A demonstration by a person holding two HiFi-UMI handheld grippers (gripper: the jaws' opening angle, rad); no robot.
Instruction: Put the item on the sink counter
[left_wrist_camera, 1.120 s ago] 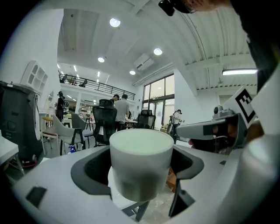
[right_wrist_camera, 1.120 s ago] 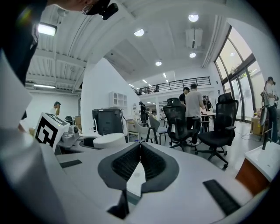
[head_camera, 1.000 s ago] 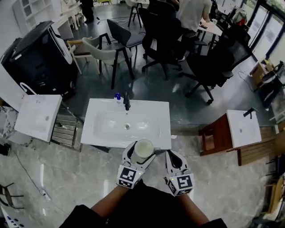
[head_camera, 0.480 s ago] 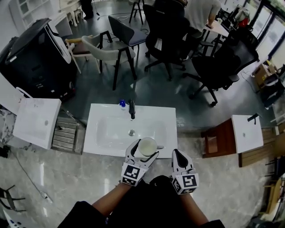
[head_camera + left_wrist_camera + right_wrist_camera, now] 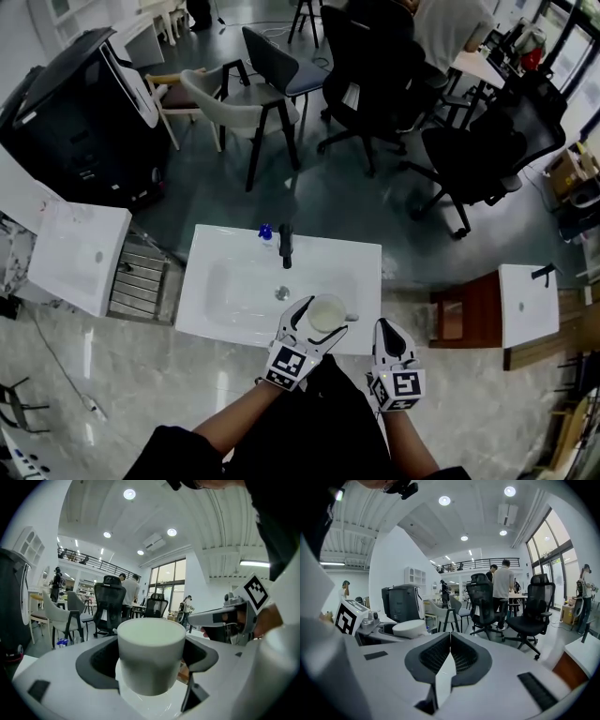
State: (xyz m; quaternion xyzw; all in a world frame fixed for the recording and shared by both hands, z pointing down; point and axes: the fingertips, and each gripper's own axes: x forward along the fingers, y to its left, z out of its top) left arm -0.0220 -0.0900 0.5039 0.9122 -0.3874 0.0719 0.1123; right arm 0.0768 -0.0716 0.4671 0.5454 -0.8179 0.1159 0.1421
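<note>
A white mug (image 5: 326,312) (image 5: 150,658) sits upright between the jaws of my left gripper (image 5: 314,319) (image 5: 151,660), which is shut on it. It hangs above the front right part of the white sink counter (image 5: 216,319). The mug's handle points right in the head view. My right gripper (image 5: 391,336) (image 5: 450,654) is shut with nothing in it, just right of the mug and off the counter's front right corner. In the right gripper view the mug (image 5: 409,628) shows at left.
The sink has a black faucet (image 5: 284,246) at its back edge with a small blue bottle (image 5: 265,232) beside it, and a drain (image 5: 281,293) in the basin. A second white basin (image 5: 75,258) stands to the left. Chairs (image 5: 239,103) stand beyond.
Both grippers and the mug have moved forward, from the sink's front edge to above its front right part. The view has shifted closer to the sink.
</note>
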